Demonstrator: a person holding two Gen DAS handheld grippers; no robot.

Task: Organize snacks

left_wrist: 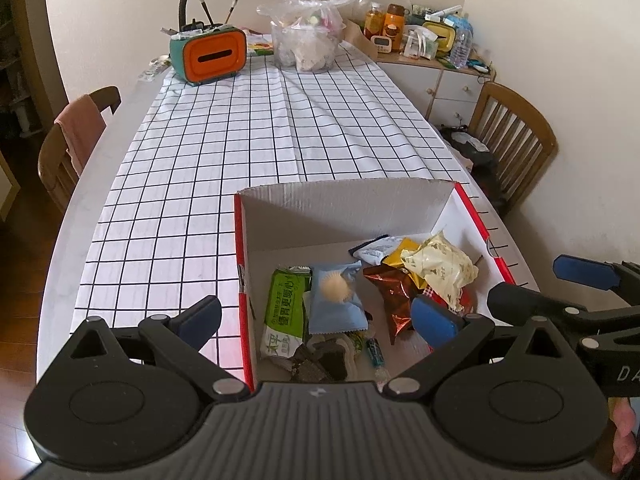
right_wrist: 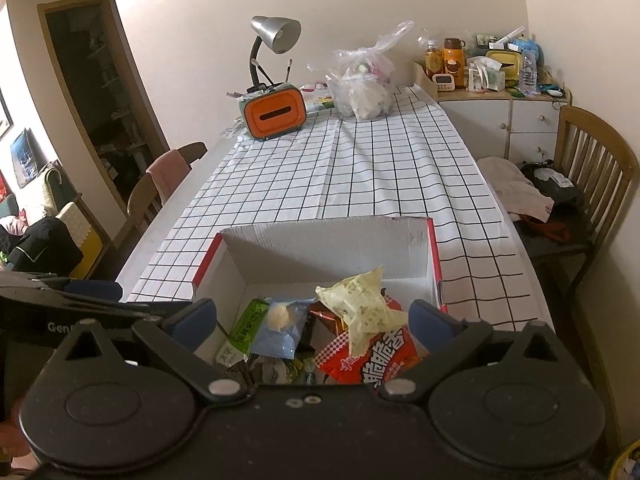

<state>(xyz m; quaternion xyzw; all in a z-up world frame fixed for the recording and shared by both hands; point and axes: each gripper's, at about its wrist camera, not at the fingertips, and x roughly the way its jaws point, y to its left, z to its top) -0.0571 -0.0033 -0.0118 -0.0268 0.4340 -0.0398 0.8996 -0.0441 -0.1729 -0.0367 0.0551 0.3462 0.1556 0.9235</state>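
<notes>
Left wrist view: both grippers (left_wrist: pixel 316 316) wide-spread, empty, above the box (left_wrist: pixel 344 200).

Both tongs are black plastic. The left tongs (left_wrist: pixel 316 316) have blue fingertips (left_wrist: pixel 434 320), round silver screws and two big round bumps. The right tongs (right_wrist: pixel 312 320) look the same.

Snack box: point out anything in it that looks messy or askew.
The cardboard box holds a loose heap, not rows. A crumpled cream wrapper sits askew atop the red packet, and the green packet and blue packet overlap at angles. Nothing has spilled onto the tablecloth.
</notes>
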